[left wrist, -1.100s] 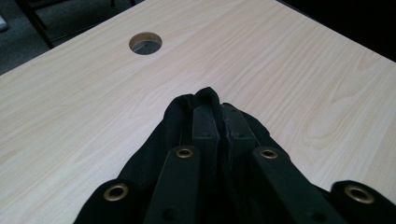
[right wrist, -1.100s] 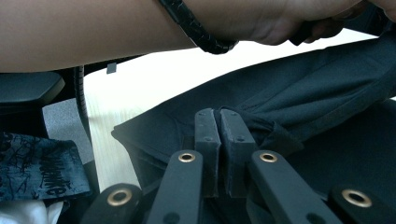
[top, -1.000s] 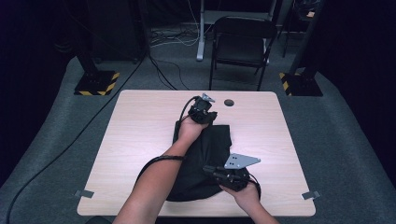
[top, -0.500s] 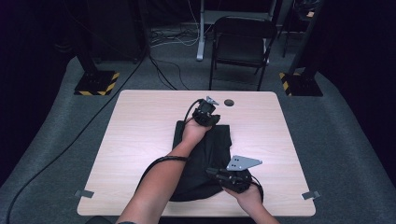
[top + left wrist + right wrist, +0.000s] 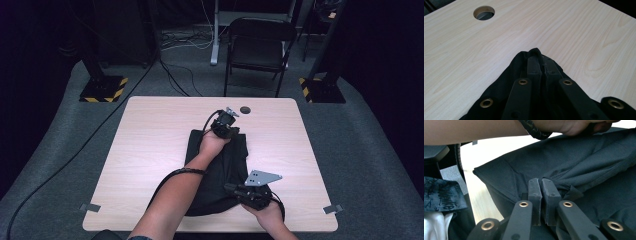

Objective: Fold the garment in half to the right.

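Black garment [image 5: 220,170] lengthwise (near-to-far)

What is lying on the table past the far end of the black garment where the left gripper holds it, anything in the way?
Nothing visible. The left gripper pinches the black garment at its far edge; beyond it lies bare table and a cable hole off to one side. The right gripper clamps the near part.

Garment [image 5: 222,170] lies on table [image 5: 150,145], centre toward near edge; left gripper [image 5: 226,131] at garment's far edge, right gripper [image 5: 235,188] at its near right part; round hole [image 5: 245,109] in table beyond left gripper; chair [image 5: 260,50] behind table.
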A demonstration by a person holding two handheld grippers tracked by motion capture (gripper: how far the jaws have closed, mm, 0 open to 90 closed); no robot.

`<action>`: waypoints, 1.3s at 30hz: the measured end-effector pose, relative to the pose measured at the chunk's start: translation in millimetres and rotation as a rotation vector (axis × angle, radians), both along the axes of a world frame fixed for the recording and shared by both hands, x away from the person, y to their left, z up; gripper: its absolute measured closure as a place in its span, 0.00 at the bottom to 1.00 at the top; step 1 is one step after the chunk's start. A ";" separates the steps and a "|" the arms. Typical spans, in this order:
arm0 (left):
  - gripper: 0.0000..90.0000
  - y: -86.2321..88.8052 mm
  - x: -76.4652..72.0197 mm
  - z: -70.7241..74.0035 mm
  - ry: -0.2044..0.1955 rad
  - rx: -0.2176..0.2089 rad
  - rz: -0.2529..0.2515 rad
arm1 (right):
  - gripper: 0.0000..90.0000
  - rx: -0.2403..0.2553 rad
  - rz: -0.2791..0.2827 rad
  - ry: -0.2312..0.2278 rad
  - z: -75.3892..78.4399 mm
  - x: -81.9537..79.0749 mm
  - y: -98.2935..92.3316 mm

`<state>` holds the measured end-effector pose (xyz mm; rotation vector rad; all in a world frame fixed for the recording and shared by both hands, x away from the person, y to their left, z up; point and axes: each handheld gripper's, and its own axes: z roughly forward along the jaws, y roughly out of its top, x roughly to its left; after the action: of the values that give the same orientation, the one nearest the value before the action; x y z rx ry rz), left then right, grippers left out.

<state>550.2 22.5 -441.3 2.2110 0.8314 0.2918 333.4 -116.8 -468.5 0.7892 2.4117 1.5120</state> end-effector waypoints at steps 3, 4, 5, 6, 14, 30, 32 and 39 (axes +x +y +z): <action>0.95 -1.3 0.2 -1.8 0.003 0.007 0.000 | 0.96 -0.004 -0.007 0.007 -2.4 -0.4 -2.3; 0.95 -2.6 0.6 -3.6 0.008 0.010 0.000 | 0.96 -0.007 -0.009 0.009 -3.4 -0.3 -2.8; 0.95 -3.3 0.6 -4.7 0.010 0.010 0.000 | 0.96 -0.009 -0.011 0.012 -4.2 -0.5 -3.1; 0.95 -4.0 0.6 -5.9 0.011 0.012 0.000 | 0.96 -0.010 -0.013 0.013 -5.2 -0.6 -3.4; 0.92 -8.3 0.7 -15.9 0.030 0.023 -0.012 | 0.95 -0.041 -0.032 0.045 -16.1 -1.0 -5.7; 0.85 -10.9 1.9 -26.9 0.059 0.034 -0.033 | 0.94 -0.082 -0.076 0.089 -30.2 -0.1 -7.9; 0.83 -10.8 1.5 -27.4 0.062 0.036 -0.040 | 0.94 -0.087 -0.078 0.090 -31.0 0.0 -8.2; 0.72 -5.4 -0.8 -25.6 0.054 0.022 -0.043 | 0.91 -0.100 -0.090 0.093 -31.9 0.2 -8.8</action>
<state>549.4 17.1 -466.9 2.2627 0.8118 0.2220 333.6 -125.6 -500.5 0.9523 2.4596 1.3382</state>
